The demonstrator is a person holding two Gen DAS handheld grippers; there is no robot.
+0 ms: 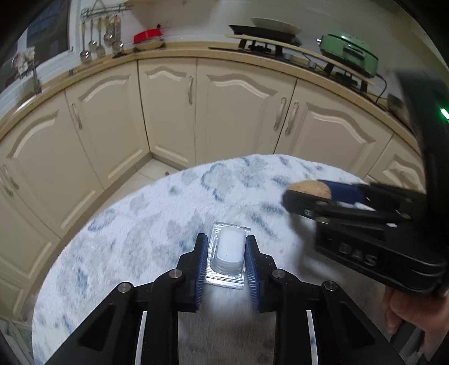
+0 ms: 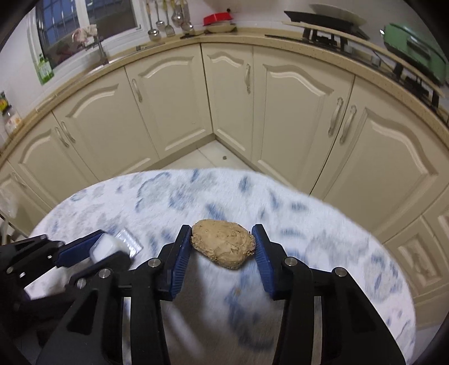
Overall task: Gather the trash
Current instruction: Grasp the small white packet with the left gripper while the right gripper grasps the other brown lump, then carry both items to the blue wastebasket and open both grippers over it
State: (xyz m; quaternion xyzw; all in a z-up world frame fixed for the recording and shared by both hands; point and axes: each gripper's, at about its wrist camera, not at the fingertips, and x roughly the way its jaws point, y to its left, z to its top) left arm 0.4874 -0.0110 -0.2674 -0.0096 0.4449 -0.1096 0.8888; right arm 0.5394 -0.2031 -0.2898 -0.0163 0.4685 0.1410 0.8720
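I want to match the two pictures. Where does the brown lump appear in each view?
Left wrist view: the brown lump is at right of middle, between the right gripper fingers.
Right wrist view: it is at lower centre.
Shared landmark: the red dish on the counter.

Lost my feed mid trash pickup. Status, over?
Left gripper shut on blister pack. Right gripper around brown lump, grip unclear. Nothing in the way.

White blister pack [image 1: 228, 252], tan lump [image 2: 223, 243], blue-blotched white cloth [image 1: 157, 213], cream cabinets [image 1: 168, 106]
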